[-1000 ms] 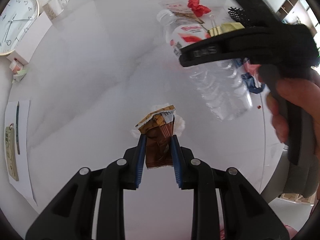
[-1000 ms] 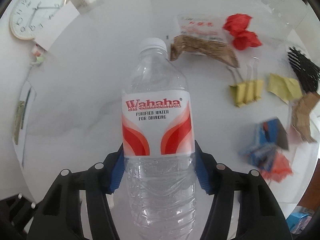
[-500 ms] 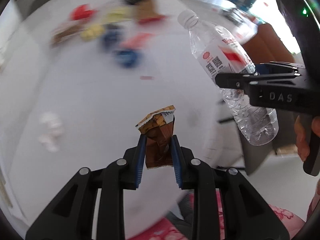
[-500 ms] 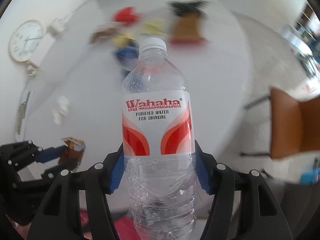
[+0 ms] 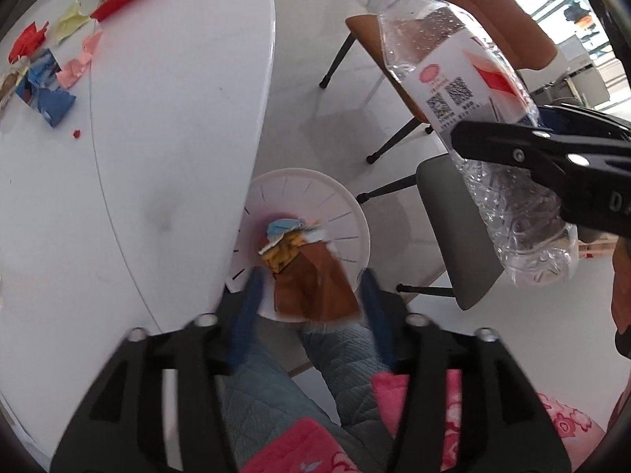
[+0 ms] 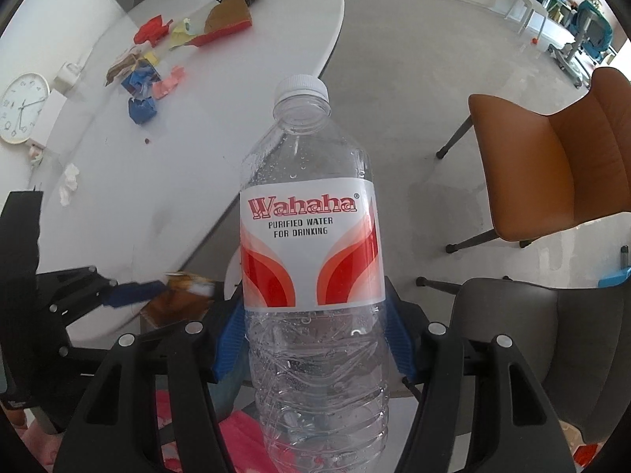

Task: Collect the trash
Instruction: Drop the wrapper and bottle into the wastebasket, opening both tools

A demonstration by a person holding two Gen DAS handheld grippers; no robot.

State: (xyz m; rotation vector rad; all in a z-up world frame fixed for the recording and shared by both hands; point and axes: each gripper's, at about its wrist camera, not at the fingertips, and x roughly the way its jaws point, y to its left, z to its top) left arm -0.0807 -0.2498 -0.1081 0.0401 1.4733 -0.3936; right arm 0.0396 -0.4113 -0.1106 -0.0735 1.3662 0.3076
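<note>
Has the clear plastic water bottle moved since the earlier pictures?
Yes. The clear plastic water bottle, shut in the right gripper, went from over the white table to past its edge, over the floor.

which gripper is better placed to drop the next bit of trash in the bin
Right. The right gripper is clamped on the water bottle beside the white bin. The left gripper, above the bin, has just opened; the brown wrapper hangs loose between its pads.

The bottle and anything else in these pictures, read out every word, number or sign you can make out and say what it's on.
"Wahaha": red brand on the bottle label.
"PURIFIED WATER FOR DRINKING": same label.
"D": white letter on the right tool, rest cut off.
Two QR codes, small print on the label's back: unreadable.
Wall clock numerals: too small.
</note>
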